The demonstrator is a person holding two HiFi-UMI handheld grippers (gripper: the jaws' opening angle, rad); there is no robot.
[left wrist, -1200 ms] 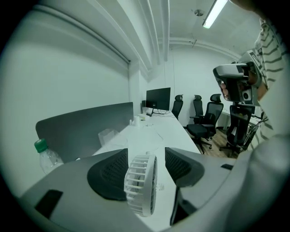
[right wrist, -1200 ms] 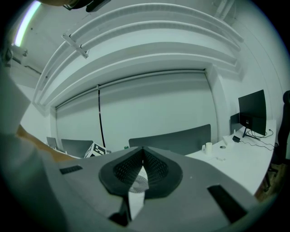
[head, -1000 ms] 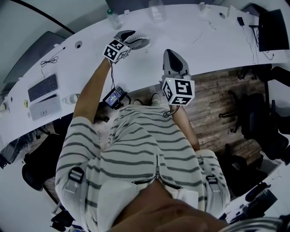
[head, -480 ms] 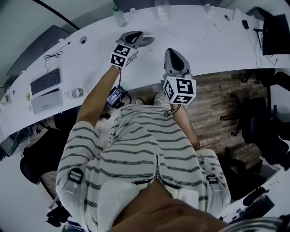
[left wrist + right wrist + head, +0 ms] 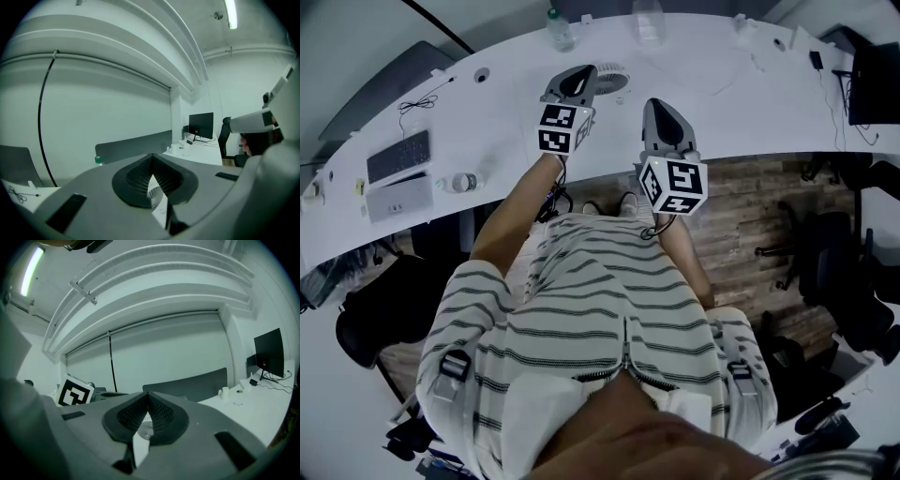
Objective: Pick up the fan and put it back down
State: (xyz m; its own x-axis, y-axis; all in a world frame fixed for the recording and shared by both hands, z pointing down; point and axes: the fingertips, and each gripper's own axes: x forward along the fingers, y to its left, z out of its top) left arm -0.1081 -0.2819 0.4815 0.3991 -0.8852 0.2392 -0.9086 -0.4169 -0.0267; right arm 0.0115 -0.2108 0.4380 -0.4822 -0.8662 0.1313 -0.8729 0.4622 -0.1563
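A small white round fan is at the far middle of the curved white desk. My left gripper has its tip against the fan's left side. In the left gripper view its jaws stand closed, with the fan's white ribbed grille caught close in the slit below my left gripper's tips. The head view does not show whether the fan is clear of the desk. My right gripper hangs over the desk's near edge, shut and empty. Past my right gripper, the fan shows as a small disc.
A green-capped bottle and a clear cup stand at the desk's far edge. A keyboard and a small container lie at the left, a dark monitor at the right. Office chairs stand on the wooden floor.
My left gripper, open beside the fan one second ago, has shut on it, risen toward the camera and tipped closer to level. My right gripper has kept still.
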